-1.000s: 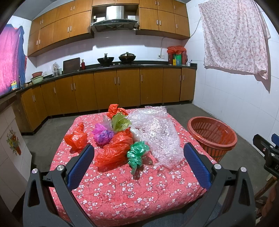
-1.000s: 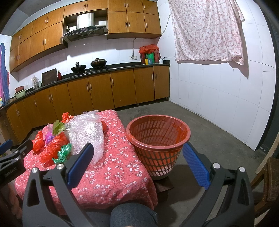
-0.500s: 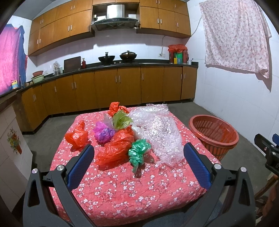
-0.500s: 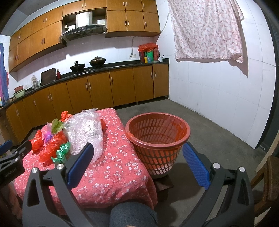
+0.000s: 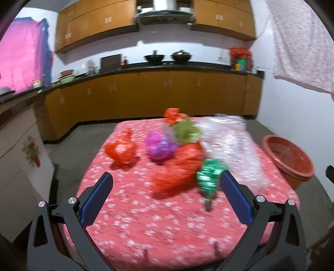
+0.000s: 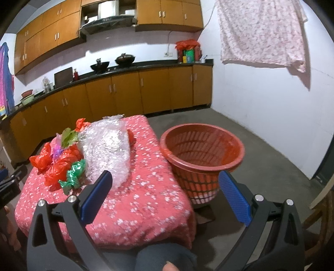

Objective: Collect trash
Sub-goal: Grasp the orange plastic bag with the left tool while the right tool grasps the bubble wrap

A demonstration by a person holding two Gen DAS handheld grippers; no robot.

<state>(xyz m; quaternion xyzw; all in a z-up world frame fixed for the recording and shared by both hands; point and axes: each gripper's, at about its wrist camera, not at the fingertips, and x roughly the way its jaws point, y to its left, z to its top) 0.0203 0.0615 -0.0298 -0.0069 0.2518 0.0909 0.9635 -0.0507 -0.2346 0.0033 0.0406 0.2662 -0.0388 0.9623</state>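
Wall cabinets (image 6: 62, 35): brown wood, mounted across the upper left of the frame.
Range hood (image 6: 108, 18): set between the cabinets at top centre.
Countertop (image 6: 146, 64): dark, run along the middle of the frame.
Two woks (image 6: 113, 61): placed on the countertop below the hood.
Floral cloth (image 6: 263, 33): hung on the white wall, upper right.
Floor (image 6: 261, 150): grey concrete, seen at right.
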